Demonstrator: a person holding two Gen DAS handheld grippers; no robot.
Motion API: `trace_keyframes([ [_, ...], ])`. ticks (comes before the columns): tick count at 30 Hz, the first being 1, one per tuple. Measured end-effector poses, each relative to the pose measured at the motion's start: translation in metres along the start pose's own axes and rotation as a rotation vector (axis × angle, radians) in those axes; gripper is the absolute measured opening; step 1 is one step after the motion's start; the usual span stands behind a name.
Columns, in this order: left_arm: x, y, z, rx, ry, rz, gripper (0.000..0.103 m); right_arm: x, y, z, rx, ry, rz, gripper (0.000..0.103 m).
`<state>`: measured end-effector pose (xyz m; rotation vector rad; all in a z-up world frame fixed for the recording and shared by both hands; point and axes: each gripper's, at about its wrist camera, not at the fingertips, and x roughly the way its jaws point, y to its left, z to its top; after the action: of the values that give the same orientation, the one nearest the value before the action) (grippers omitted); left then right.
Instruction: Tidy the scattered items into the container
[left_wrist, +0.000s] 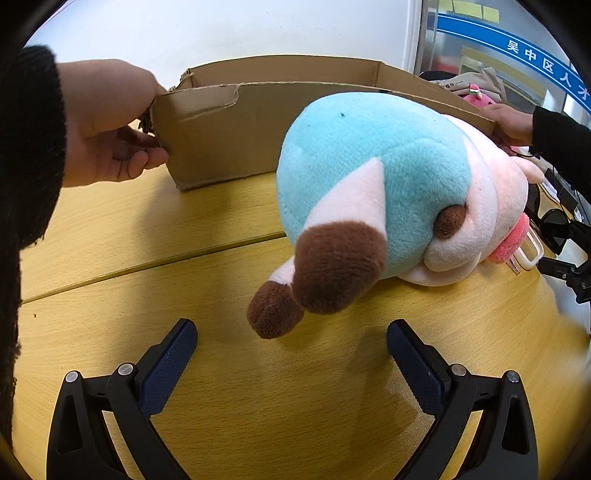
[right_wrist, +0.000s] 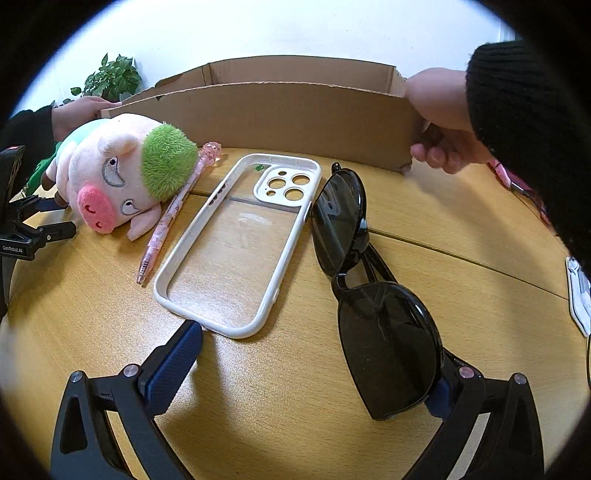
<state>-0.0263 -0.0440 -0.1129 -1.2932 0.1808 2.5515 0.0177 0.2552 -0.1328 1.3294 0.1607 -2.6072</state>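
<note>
A shallow cardboard box (right_wrist: 280, 118) stands at the far side of the wooden desk (right_wrist: 258, 387). Two bare hands in black sleeves hold it at its ends: in the right wrist view, one hand (right_wrist: 439, 122) grips the right corner and another hand (right_wrist: 79, 112) rests on the left end.

In front of the box lie the scattered items. A plush pig (right_wrist: 118, 181) with a pink snout and a green tuft lies on its side at the left. A pink pen (right_wrist: 173, 210) lies just beside it, touching the pig's head. Next comes a white-rimmed clear phone case (right_wrist: 236, 243), lying flat with its camera cutouts toward the box. Black sunglasses (right_wrist: 369, 288) lie folded to the right of the case, close against its top corner.

The right hand-held gripper (right_wrist: 314, 369) sits low over the desk with its fingers spread wide, nothing between them; the left finger tip is near the bottom edge of the case, and the near lens of the sunglasses covers the right finger.

In the left wrist view, the left hand-held gripper (left_wrist: 291, 354) is likewise spread wide and empty, facing the pig's brown hind feet and blue back.
</note>
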Motion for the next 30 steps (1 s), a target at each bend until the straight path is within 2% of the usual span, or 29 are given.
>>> trace_keyframes([
  [5,0.000,0.000,0.000,0.000,0.000,0.000,0.103,0.000,0.000,0.000,-0.002,0.000,0.004,0.103],
  [11,0.000,0.000,0.000,0.000,0.000,0.000,0.103,-0.006,0.007,-0.012,-0.091,0.000,0.068,0.103],
  [30,0.000,0.000,0.000,0.000,0.000,-0.001,0.103,-0.007,0.006,-0.015,-0.097,0.000,0.073,0.103],
])
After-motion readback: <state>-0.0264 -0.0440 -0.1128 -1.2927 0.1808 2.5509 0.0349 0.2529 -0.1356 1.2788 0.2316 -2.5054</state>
